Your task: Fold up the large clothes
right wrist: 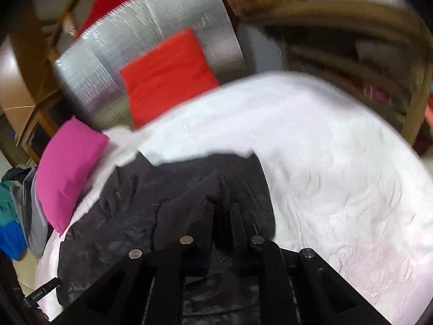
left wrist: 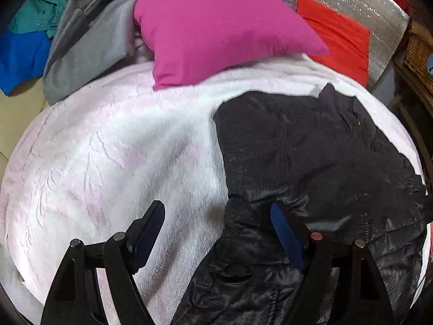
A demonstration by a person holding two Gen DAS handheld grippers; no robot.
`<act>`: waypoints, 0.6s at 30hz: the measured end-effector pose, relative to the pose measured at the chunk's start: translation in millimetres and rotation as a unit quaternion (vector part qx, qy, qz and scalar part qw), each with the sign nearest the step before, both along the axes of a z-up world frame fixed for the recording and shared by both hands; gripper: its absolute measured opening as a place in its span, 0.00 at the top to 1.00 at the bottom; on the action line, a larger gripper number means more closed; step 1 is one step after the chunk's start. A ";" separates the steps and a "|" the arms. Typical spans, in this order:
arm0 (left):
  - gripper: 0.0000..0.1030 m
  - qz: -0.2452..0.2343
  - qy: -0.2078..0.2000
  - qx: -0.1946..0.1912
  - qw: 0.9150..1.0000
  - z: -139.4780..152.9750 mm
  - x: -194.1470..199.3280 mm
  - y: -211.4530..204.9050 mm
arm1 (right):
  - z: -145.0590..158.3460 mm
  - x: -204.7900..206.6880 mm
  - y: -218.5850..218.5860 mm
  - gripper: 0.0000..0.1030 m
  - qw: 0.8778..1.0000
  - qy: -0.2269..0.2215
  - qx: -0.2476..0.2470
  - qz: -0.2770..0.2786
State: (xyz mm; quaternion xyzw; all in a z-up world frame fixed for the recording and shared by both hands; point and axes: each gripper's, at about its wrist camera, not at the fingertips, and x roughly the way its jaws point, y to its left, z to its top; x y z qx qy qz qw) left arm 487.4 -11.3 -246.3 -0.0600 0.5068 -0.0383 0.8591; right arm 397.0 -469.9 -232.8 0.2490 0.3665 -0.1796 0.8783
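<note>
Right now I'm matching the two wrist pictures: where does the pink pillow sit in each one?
Left wrist view: the pink pillow fills the top centre, lying on the far edge of the white blanket.
Right wrist view: the pink pillow is at the left edge, beside the black jacket.
Shared landmark: the red cushion against the silver backing.

Motion blur smears the shelves (right wrist: 351, 62) in the right wrist view, the black jacket (left wrist: 311, 149) runs off the left wrist view's bottom edge, and the magenta pillow (left wrist: 216, 27) hides part of the grey garment (left wrist: 89, 46).
</note>
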 end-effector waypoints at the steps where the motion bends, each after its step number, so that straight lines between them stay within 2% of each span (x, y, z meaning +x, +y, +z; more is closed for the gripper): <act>1: 0.22 -0.001 0.008 -0.001 1.000 -4.0 0.5 -0.6 | -11.2 3.4 -2.7 0.86 1.000 0.021 0.019 0.000; 4: 0.22 -0.004 0.013 -0.001 1.000 -6.9 0.5 -2.0 | -13.7 -6.2 -12.4 0.82 0.997 0.022 0.068 -0.006; 6: 0.22 -0.005 0.011 0.000 1.000 -4.7 0.1 -2.1 | -2.7 -15.6 -18.1 0.64 0.997 -0.008 0.078 -0.011; 7: 0.22 -0.005 0.010 -0.001 1.000 -4.2 0.4 -1.9 | 3.5 -22.1 -19.8 0.29 0.997 -0.022 0.074 -0.020; 8: 0.22 -0.005 0.011 -0.004 1.000 -4.2 1.0 -1.6 | 5.9 -26.8 -21.8 0.07 0.997 -0.033 0.067 -0.030; 10: 0.22 -0.006 0.016 -0.019 1.000 -5.2 2.5 0.2 | 8.9 -32.5 -25.8 0.07 0.997 -0.050 0.055 -0.037; 13: 0.22 -0.008 0.027 -0.065 0.997 -8.6 5.7 4.8 | -11.9 -23.2 -30.6 0.07 0.996 -0.022 0.084 -0.014; 16: 0.22 -0.011 0.037 -0.122 0.992 -14.1 8.0 7.7 | -32.7 -10.0 -32.1 0.08 0.995 0.006 0.094 0.010; 18: 0.25 -0.014 0.040 -0.145 0.989 -17.8 8.3 6.8 | -46.0 -1.6 -27.1 0.15 0.994 0.020 0.100 0.034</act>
